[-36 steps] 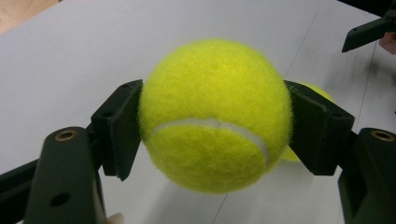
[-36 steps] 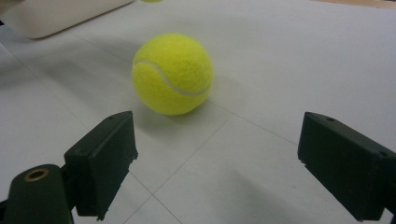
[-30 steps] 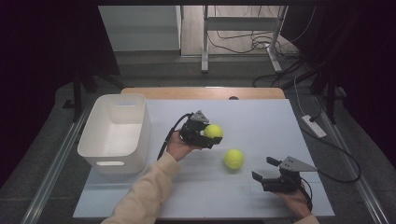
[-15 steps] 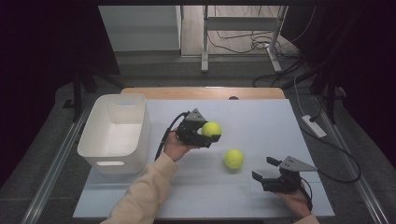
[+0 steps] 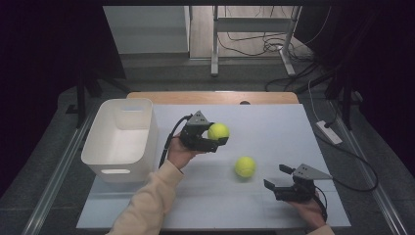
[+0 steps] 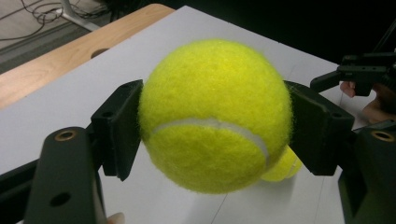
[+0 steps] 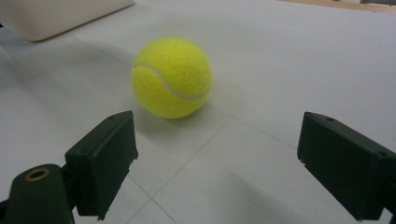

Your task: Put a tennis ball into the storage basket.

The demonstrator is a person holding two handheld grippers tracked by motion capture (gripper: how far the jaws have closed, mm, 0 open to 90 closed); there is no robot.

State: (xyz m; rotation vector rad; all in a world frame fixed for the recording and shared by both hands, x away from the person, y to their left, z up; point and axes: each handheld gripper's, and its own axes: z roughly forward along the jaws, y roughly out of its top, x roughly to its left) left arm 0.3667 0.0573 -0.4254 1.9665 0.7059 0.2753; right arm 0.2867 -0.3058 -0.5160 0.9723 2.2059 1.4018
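high view: left gripper (image 5: pixel 215 139) pinches a tennis ball (image 5: pixel 218 131) off the worktop (image 5: pixel 274 122); next, likely carry left to the bin (image 5: pixel 122 142). right gripper (image 5: pixel 280 180) spread.

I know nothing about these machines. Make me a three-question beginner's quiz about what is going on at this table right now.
1. True or false: the left gripper is clamped on a tennis ball.
2. Where is the second tennis ball?
A. inside the white bin
B. on the table, ahead of the right gripper
C. between the right gripper's jaws
3. Fill in: the right gripper's jaws stand ____.

Key
1. True: both pads press on the ball's sides, and it is off the table.
2. B
3. open, with nothing between them.
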